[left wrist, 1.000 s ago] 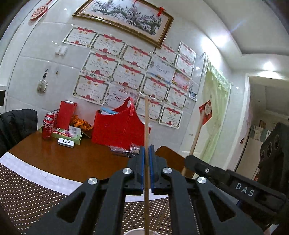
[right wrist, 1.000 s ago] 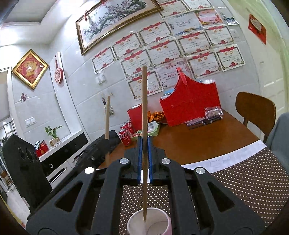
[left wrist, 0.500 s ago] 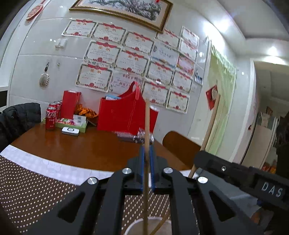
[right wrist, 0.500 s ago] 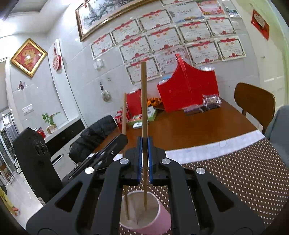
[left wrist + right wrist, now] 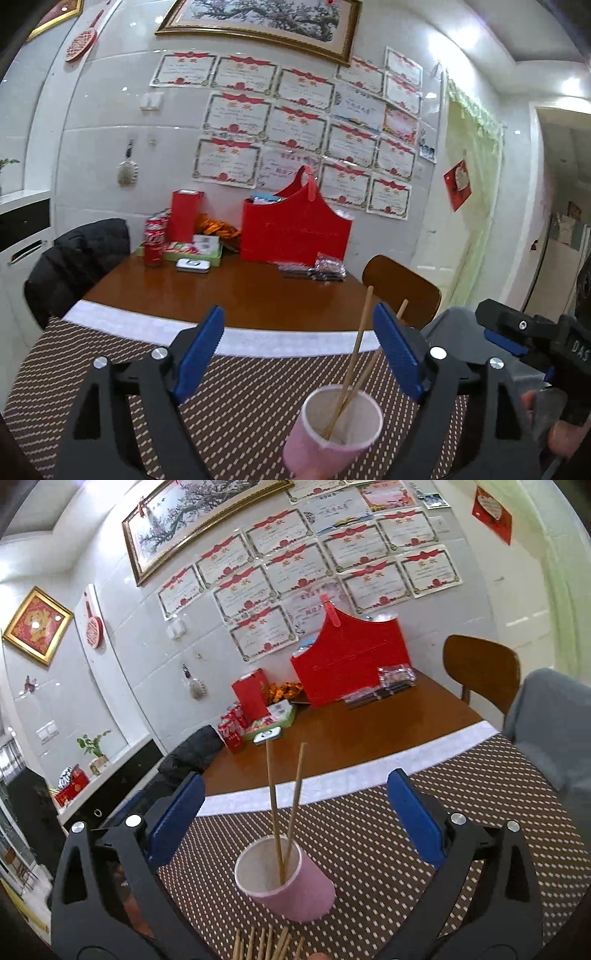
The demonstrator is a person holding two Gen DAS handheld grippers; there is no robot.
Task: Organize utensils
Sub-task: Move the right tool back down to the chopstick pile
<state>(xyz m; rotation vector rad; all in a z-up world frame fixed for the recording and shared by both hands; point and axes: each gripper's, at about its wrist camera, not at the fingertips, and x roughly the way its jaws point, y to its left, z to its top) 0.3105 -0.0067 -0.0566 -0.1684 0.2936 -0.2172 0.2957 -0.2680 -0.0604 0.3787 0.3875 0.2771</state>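
A pink cup point(image 5: 332, 435) with a white inside stands on the dotted brown mat; it also shows in the right wrist view point(image 5: 284, 878). Two wooden chopsticks point(image 5: 354, 354) lean inside it, free of both grippers, also seen from the right wrist point(image 5: 284, 812). My left gripper point(image 5: 299, 354) is open and empty, its blue pads either side above the cup. My right gripper point(image 5: 295, 819) is open and empty just behind the cup, and part of it shows at the right of the left wrist view point(image 5: 532, 336). Several more chopsticks point(image 5: 266, 945) lie at the bottom edge.
The dotted mat point(image 5: 369, 834) covers the near part of a brown wooden table point(image 5: 221, 291). At the far side stand a red bag point(image 5: 295, 232), cola cans point(image 5: 153, 240), a red box and snack packs. A wooden chair point(image 5: 480, 668) stands right, a black jacket point(image 5: 74, 258) left.
Both grippers were shut on a chopstick each above the cup. Both have opened wide and the two chopsticks now rest in the cup.
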